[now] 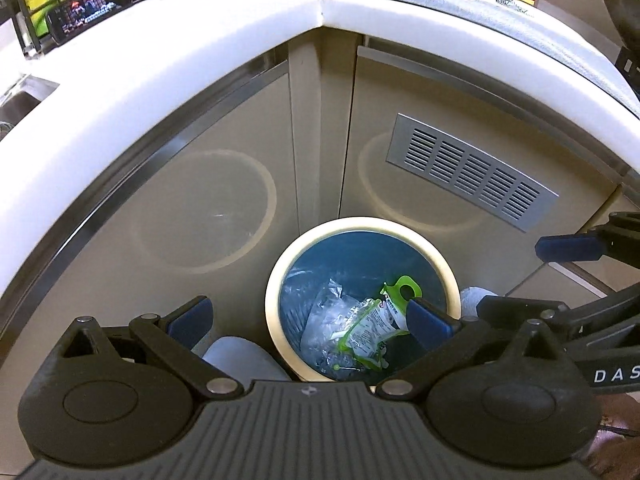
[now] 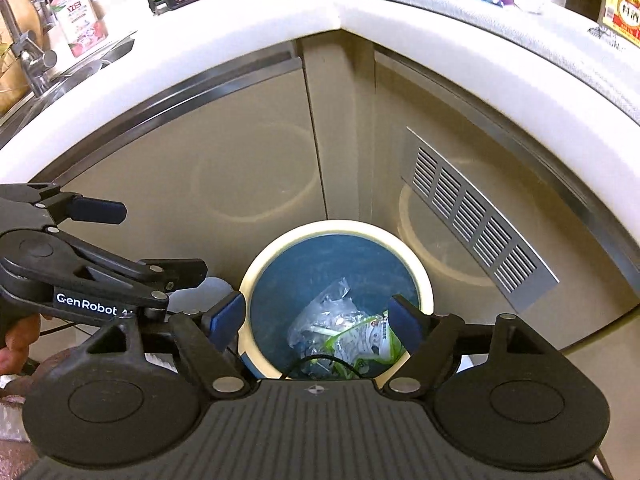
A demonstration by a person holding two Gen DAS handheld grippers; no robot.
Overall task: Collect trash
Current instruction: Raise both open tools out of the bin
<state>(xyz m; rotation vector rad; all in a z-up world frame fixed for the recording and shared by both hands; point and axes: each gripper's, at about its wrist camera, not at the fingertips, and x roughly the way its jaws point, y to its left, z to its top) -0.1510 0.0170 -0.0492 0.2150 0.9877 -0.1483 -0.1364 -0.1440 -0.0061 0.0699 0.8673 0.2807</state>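
Wrapper [image 2: 370, 342] in bin [image 2: 424, 280] below open right gripper [image 2: 320, 320] (nothing held)

Crumpled wrappers [image 1: 362, 330] lie inside round bin [image 1: 276, 280].

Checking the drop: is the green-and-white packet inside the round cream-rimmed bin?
Inside: the green-and-white packet lies on clear plastic wrappers below the bin's cream rim.

The bin [image 1: 362, 300] stands on the floor in the inner corner where two cabinet fronts meet, under the worktop [image 1: 160, 92]. Inside it lie a crumpled wrapper [image 1: 326, 312] at nine o'clock and a pouch [image 1: 372, 332] at three o'clock, touching. A vent grille [image 1: 472, 176] sits on the cabinet front at two o'clock from the bin. A phone [image 1: 88, 10] rests on the worktop at eleven o'clock.
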